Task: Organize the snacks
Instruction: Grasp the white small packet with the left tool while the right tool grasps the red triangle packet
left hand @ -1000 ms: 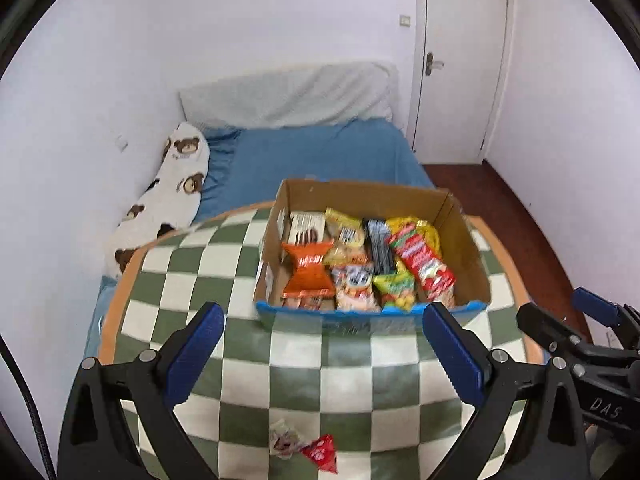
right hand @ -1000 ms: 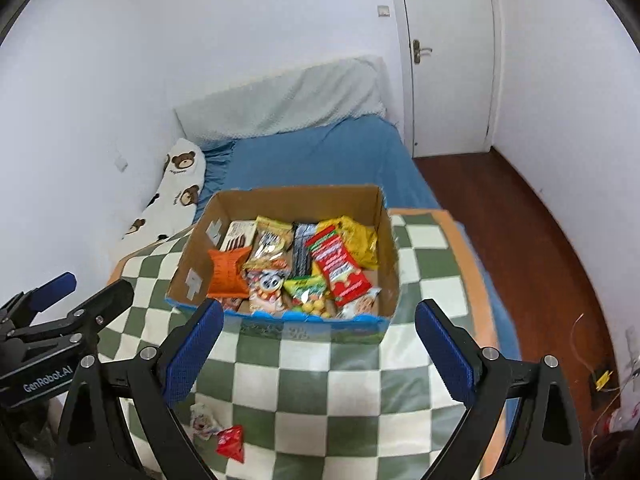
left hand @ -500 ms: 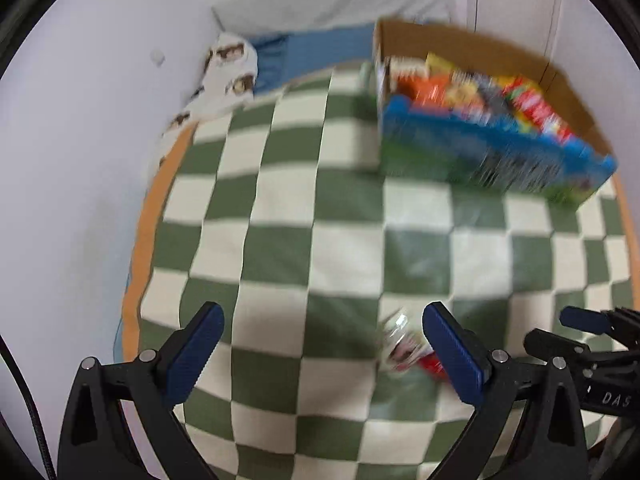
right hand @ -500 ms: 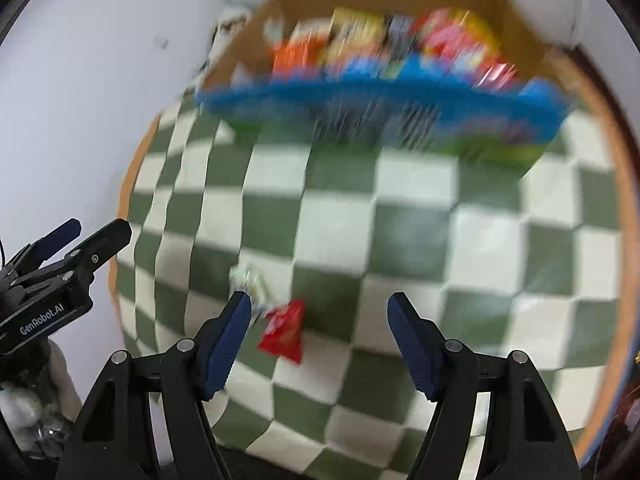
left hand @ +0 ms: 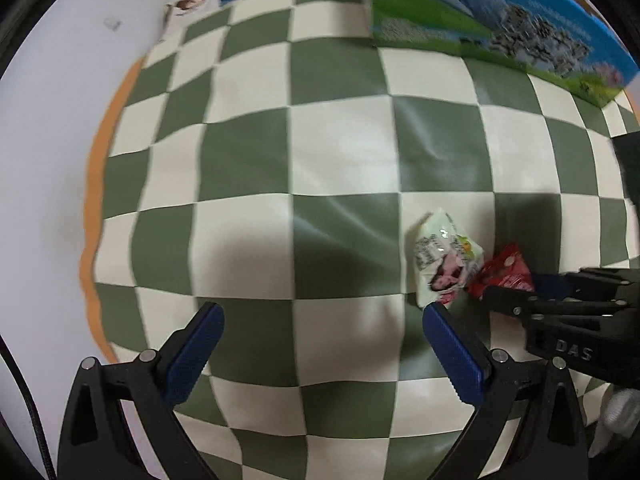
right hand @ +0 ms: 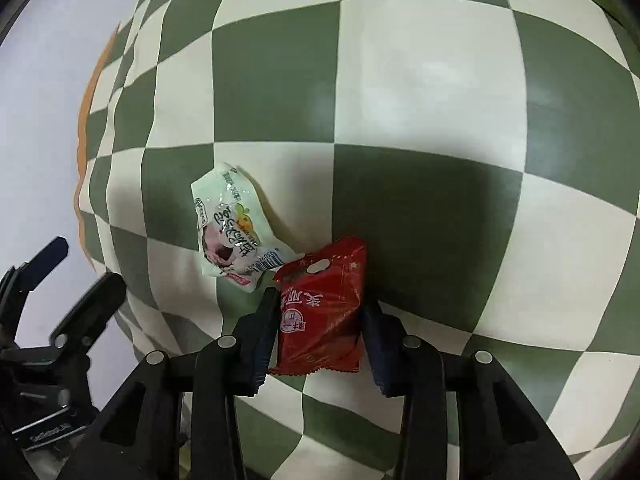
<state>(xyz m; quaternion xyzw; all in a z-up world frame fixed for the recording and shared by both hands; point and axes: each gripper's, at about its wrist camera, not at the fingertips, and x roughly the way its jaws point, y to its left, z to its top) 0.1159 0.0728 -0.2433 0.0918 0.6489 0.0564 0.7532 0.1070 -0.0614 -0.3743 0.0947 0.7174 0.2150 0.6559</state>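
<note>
We see even indoor light, soft shadows on the checkered tablecloth (left hand: pixel 340 148), motion-blurred box (left hand: pixel 500 28), strong fisheye bulge, dark vignetted corners.

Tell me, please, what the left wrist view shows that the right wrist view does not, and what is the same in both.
Only the left wrist view shows the printed blue-green side of the snack box and the open left gripper over bare cloth. Only the right wrist view shows the right gripper with a finger on each side of the red packet. Both show the white packet, the red packet beside it and the checkered tablecloth.
</note>
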